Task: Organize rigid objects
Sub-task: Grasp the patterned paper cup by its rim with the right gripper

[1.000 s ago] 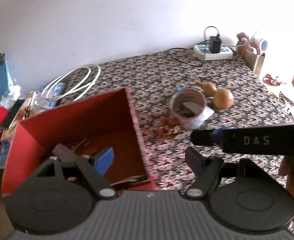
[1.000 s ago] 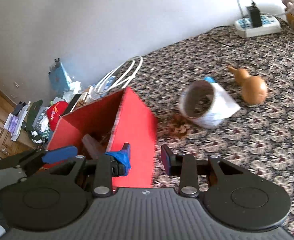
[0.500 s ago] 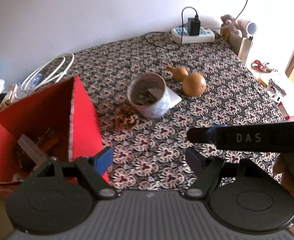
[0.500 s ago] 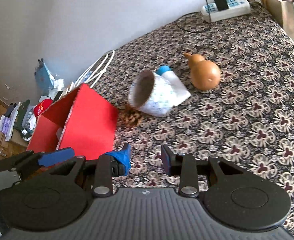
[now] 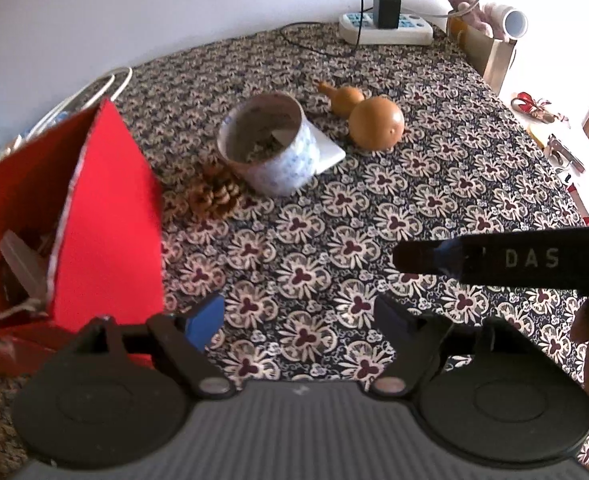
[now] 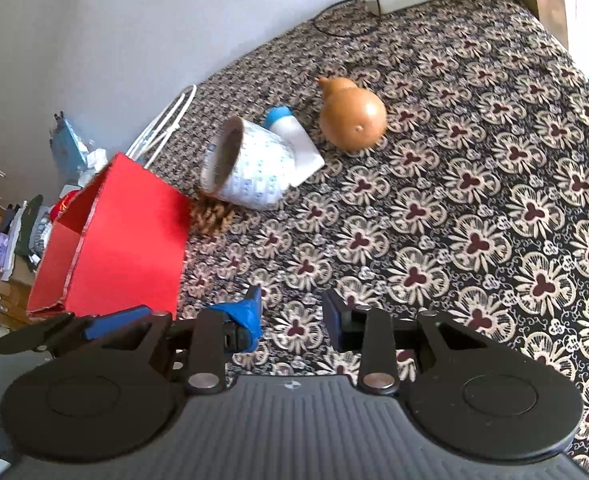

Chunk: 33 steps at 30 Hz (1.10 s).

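Both claws empty, hovering over the flowered tablecloth point(image 5: 434, 200)

Left gripper point(image 5: 298, 316) spread wide, right gripper point(image 6: 290, 314) spread too, nothing pinched. Loose pieces clustered mid-table: patterned cup point(image 5: 268, 146) beside the pinecone point(image 5: 214, 194), gourd point(image 5: 374, 122) just behind, white bottle point(image 6: 294, 144) against the cup. Red box point(image 5: 106, 216) waiting at left, open-topped, probably the drop spot, with something already inside.
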Motion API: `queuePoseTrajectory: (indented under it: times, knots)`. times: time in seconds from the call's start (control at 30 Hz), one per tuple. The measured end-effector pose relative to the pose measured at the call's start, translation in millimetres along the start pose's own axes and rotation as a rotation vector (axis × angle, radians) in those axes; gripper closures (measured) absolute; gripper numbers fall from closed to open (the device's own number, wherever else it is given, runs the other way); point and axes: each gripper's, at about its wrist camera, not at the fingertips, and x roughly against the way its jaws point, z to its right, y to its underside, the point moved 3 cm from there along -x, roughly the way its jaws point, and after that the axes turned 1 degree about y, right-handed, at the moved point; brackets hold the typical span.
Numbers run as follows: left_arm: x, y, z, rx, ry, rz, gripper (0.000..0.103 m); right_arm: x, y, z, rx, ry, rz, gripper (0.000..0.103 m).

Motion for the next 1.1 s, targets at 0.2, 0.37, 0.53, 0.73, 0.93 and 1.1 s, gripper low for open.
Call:
queuePoseTrajectory:
  times: [0.2, 0.37, 0.53, 0.73, 0.93, 1.1]
  knots:
    - [-22.7, 6.9, -1.4, 0.013, 0.045, 0.02, 0.012, -11.8, -4.8, 2.4, 0.025, 0.045, -0.014, 0.086]
    - [-36.5, 2.7, -7.6, 0.05, 0.078, 0.064, 0.012, -19.4, -28.4, -8.5, 0.051, 0.029, -0.001, 0.086]
    - [-45.0, -7.9, -11.1, 0.039, 0.126, 0.114, 0.011, -29.0, -61.1, -31.2, 0.107, 0.028, 0.054, 0.086]
    - [-56.7, -20.3, -16.7, 0.031, 0.162, 0.146, 0.011, -52.4, -95.2, -58.8, 0.179, 0.052, 0.082, 0.086]
    - [-65.1, -27.7, -27.8, 0.025, 0.153, 0.155, 0.011, -90.0, -110.1, -65.6, 0.217, 0.126, 0.066, 0.086]
    - [-70.3, -31.8, -40.1, 0.029, 0.139, 0.159, 0.011, -112.3, -111.9, -50.7, 0.139, 0.147, 0.041, 0.088]
